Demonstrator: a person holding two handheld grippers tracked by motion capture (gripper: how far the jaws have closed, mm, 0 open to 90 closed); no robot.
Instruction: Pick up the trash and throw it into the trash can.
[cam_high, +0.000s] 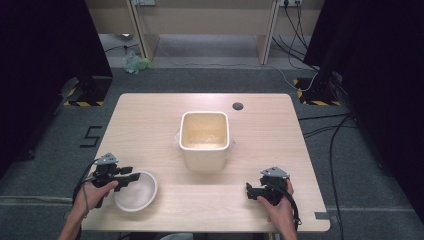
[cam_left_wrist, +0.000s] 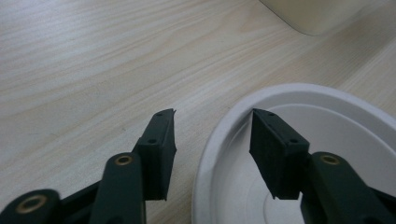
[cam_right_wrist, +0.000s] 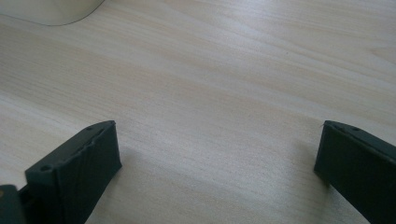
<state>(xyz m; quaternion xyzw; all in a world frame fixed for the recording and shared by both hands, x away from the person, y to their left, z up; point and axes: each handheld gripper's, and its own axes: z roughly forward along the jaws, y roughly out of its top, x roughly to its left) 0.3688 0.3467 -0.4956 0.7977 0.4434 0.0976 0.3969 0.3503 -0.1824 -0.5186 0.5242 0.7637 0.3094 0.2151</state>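
A white bowl sits near the table's front left. My left gripper stands open astride its rim: in the left gripper view one jaw is outside the bowl over the wood, the other inside it, neither pressing the rim. A cream square tub with small side handles stands at the table's middle; its corner shows far off. My right gripper rests low at the front right, open wide over bare wood, holding nothing.
The light wooden table has a dark round hole near its far edge. Cables and black stands lie on the floor to the right. The tub's base shows at the upper left of the right gripper view.
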